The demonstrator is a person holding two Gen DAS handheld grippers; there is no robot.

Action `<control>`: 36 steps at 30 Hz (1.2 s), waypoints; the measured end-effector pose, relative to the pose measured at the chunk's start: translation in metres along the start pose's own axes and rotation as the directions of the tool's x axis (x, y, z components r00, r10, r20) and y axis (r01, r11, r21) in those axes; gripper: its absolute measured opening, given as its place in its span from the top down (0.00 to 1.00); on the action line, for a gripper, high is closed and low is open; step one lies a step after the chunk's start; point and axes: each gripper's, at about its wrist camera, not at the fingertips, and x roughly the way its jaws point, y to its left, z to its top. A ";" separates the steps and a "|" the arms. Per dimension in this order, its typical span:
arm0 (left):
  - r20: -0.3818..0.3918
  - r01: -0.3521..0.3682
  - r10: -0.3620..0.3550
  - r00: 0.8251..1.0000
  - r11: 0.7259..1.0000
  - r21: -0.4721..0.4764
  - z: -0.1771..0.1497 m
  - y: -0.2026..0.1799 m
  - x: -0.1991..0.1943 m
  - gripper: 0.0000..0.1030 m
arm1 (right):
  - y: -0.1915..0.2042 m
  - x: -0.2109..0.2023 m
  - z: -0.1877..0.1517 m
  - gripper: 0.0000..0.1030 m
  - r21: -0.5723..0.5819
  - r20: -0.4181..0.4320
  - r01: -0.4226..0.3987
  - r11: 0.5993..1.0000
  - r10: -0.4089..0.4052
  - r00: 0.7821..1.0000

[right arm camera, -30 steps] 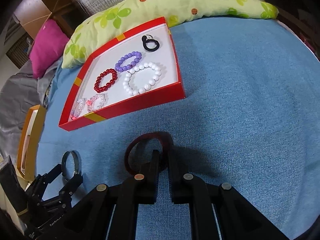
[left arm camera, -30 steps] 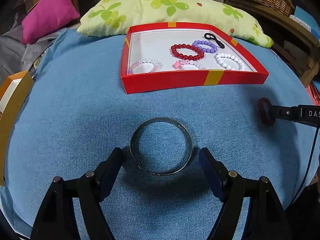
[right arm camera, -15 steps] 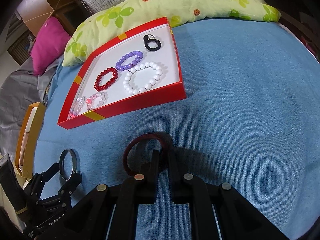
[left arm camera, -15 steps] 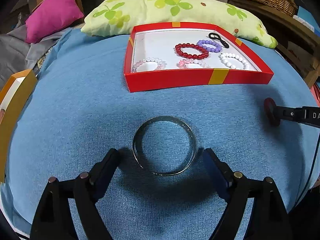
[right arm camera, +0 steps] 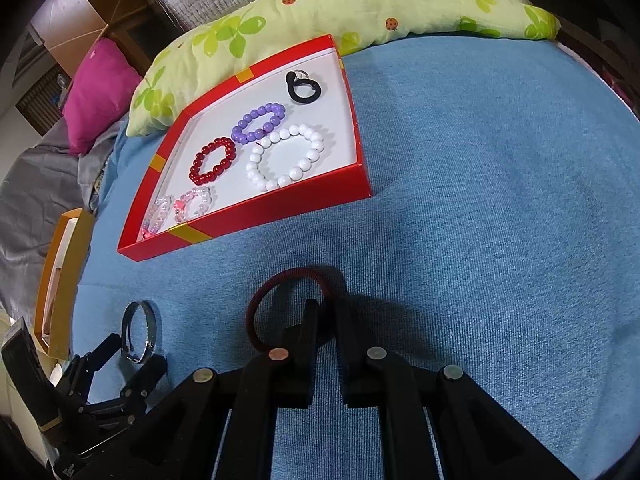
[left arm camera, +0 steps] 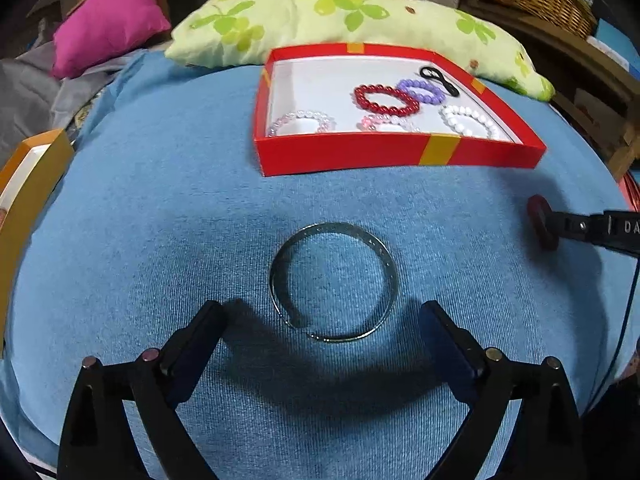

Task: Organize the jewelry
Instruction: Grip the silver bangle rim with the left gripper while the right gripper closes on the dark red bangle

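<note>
The left tongs (left arm camera: 320,332) stand wide open, straddling the silver bangle (left arm camera: 334,282), which lies flat on the blue bed (left arm camera: 160,220) with its gap at seven o'clock, seemingly lined up for a grasp. The right tongs (right arm camera: 326,316) pinch the dark red band (right arm camera: 280,280), its ring extending toward eleven o'clock, likely bound for the red tray (right arm camera: 280,208).
</note>
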 end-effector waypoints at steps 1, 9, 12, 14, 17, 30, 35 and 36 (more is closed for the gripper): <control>-0.005 0.003 -0.003 1.000 1.000 0.002 0.001 0.000 0.000 0.05 | 0.000 0.000 0.000 0.89 0.002 0.000 -0.001 1.000 0.001 1.000; 0.051 -0.003 0.006 0.999 0.998 -0.061 0.008 0.013 -0.017 0.05 | -0.003 0.000 0.000 0.89 0.022 -0.004 -0.021 1.000 0.022 1.000; 0.024 -0.006 0.007 1.000 0.998 -0.063 0.009 0.014 -0.010 0.05 | -0.003 0.000 0.000 0.89 0.020 -0.005 -0.022 1.000 0.022 1.000; 0.007 -0.010 0.010 1.000 0.998 -0.064 0.009 0.013 -0.005 0.05 | -0.004 0.000 0.000 0.89 0.019 -0.004 -0.023 1.000 0.023 1.000; -0.005 -0.016 0.016 1.000 0.998 -0.065 0.008 0.012 -0.001 0.05 | -0.004 -0.001 0.000 0.89 0.020 -0.004 -0.027 0.999 0.027 1.000; 0.028 -0.042 0.044 0.999 0.997 -0.058 0.011 0.006 0.004 0.12 | -0.004 -0.002 -0.001 0.89 0.007 0.005 -0.031 1.000 0.031 1.000; 0.060 -0.023 0.025 0.998 0.999 -0.028 0.012 0.003 -0.001 0.37 | 0.006 -0.002 -0.003 0.89 -0.063 0.019 0.013 0.998 -0.012 1.000; 0.066 -0.022 0.024 0.998 0.999 -0.028 0.012 0.004 -0.002 0.38 | 0.007 -0.002 -0.003 0.90 -0.072 0.022 0.020 0.997 -0.019 1.000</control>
